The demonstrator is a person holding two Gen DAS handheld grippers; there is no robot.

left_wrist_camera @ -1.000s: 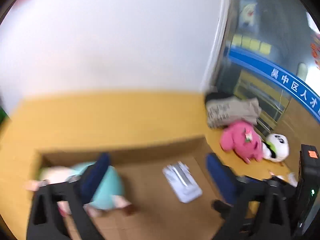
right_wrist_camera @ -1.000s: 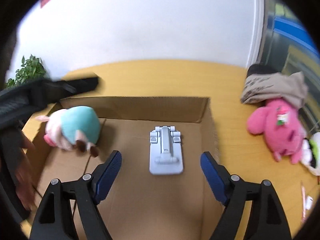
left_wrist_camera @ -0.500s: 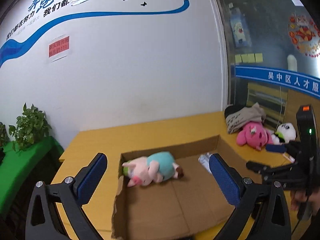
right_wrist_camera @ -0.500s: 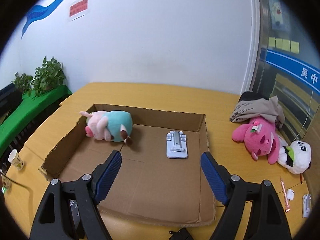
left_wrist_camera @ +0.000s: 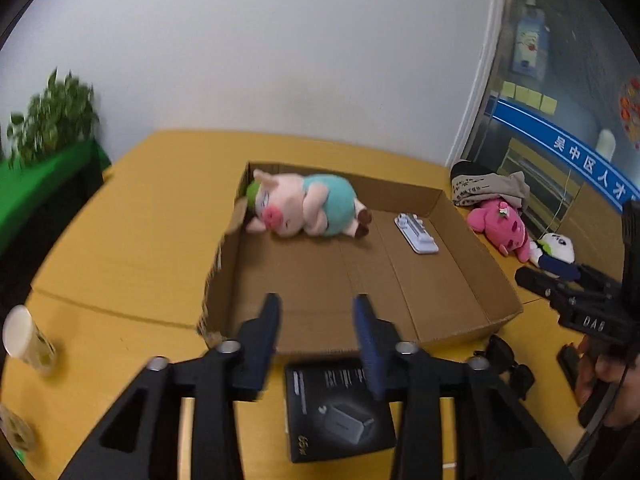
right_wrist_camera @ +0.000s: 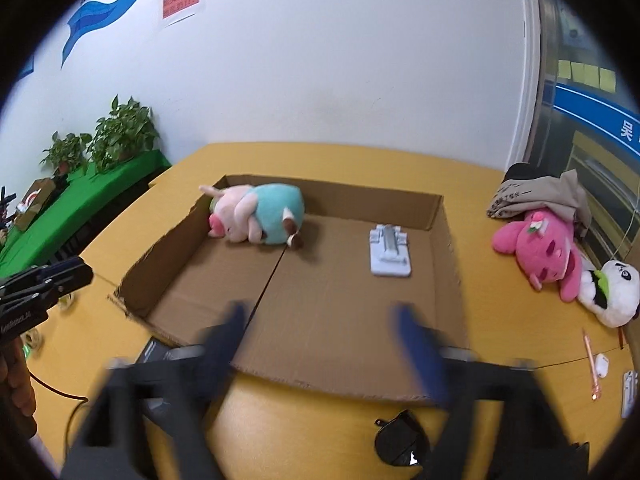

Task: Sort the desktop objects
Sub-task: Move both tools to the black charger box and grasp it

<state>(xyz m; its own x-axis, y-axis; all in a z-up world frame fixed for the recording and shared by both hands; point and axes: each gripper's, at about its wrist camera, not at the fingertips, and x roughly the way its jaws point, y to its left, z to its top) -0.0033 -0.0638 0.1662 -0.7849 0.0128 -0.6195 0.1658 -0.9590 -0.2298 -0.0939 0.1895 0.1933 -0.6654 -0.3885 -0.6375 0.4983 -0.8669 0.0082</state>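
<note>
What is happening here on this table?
A person holds two grippers over a yellow table and sorts things into a cardboard box. The pig plush and a grey stand already lie inside. Both grippers are empty; the left gripper hangs open above a black box. A pink plush waits outside.

Yellow worktop [left_wrist_camera: 152, 216] carries: open cardboard box [left_wrist_camera: 472, 296], black product box [left_wrist_camera: 336, 412] just beside its near wall, sunglasses [right_wrist_camera: 400, 444], pink plush [right_wrist_camera: 540, 248] w/ panda plush [right_wrist_camera: 612, 296] touching, paper cup [left_wrist_camera: 24, 340].
</note>
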